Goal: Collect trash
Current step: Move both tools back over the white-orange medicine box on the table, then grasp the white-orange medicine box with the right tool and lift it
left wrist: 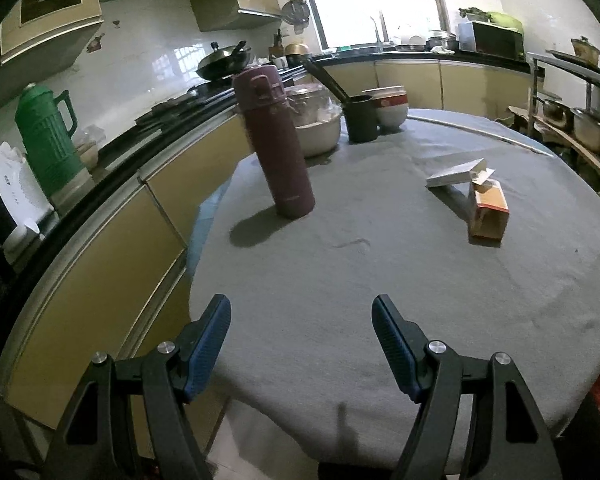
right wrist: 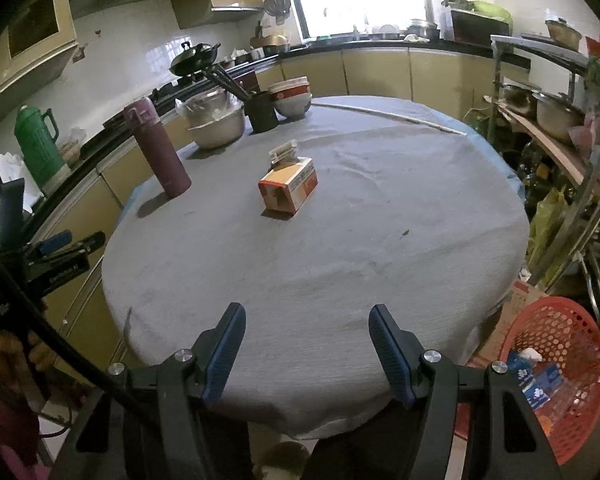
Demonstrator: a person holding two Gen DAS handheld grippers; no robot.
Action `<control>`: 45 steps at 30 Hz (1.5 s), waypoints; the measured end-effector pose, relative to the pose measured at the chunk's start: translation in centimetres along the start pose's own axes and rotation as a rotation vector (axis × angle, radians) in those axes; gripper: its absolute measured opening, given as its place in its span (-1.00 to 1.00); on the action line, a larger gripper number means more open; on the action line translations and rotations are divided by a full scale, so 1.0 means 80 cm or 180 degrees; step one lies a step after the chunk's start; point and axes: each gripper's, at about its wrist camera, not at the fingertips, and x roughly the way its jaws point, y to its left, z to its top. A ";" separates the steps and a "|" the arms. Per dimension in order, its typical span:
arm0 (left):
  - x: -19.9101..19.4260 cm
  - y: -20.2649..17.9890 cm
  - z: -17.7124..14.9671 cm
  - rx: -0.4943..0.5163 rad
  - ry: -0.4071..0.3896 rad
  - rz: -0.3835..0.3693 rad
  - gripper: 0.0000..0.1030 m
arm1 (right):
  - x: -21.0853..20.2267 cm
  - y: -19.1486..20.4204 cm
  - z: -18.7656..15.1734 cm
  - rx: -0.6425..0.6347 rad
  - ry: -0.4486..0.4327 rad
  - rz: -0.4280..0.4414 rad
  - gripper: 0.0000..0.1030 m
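An orange cardboard box lies near the middle of the round table, which wears a grey cloth. A flat white box lies just behind it. In the left wrist view the orange box and the white box sit at the right of the table. My left gripper hangs open over the table's near left edge with nothing between its blue pads. My right gripper is open too, empty, over the near edge. A red mesh basket on the floor at the right holds blue-and-white packets.
A maroon flask stands upright on the table's left side. Behind it are a metal basin, a dark cup with utensils and stacked bowls. Counter cabinets run along the left; a shelf rack with pots stands right.
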 end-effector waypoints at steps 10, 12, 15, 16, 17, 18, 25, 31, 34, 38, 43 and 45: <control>0.028 0.015 -0.009 -0.0050 0.0166 0.0025 0.43 | 0.038 0.019 -0.002 -0.0026 0.0257 0.0025 0.33; 0.035 0.020 -0.011 -0.0077 0.0198 0.0034 0.43 | 0.047 0.020 -0.001 0.0005 0.0319 0.0041 0.33; 0.047 0.030 -0.015 -0.0123 0.0266 0.0040 0.43 | 0.058 0.021 0.002 0.0055 0.0394 0.0061 0.33; 0.050 0.033 -0.017 -0.0140 0.0287 0.0050 0.43 | 0.061 0.021 0.004 0.0065 0.0415 0.0066 0.33; 0.054 0.037 -0.019 -0.0155 0.0308 0.0063 0.43 | 0.066 0.020 0.009 0.0069 0.0437 0.0059 0.33; 0.057 0.039 -0.020 -0.0165 0.0320 0.0070 0.43 | 0.068 0.020 0.012 0.0067 0.0445 0.0049 0.33; 0.068 0.063 -0.031 -0.0273 0.0399 0.0129 0.43 | 0.087 0.019 0.078 0.0225 0.0263 0.0074 0.33; 0.070 0.078 -0.041 -0.0356 0.0451 0.0149 0.43 | 0.129 0.028 0.138 0.0263 0.0180 0.0039 0.33; 0.069 0.083 -0.044 -0.0393 0.0467 0.0140 0.43 | 0.160 0.033 0.158 0.0399 0.0235 0.0082 0.33; 0.065 0.084 -0.045 -0.0406 0.0468 0.0110 0.43 | 0.202 0.051 0.175 0.0446 0.0341 -0.0004 0.33; 0.061 0.081 -0.044 -0.0407 0.0460 0.0056 0.43 | 0.255 0.076 0.183 0.0406 0.0504 -0.0482 0.32; 0.058 0.078 -0.043 -0.0399 0.0453 0.0035 0.43 | 0.272 0.080 0.181 0.0423 0.0591 -0.0640 0.32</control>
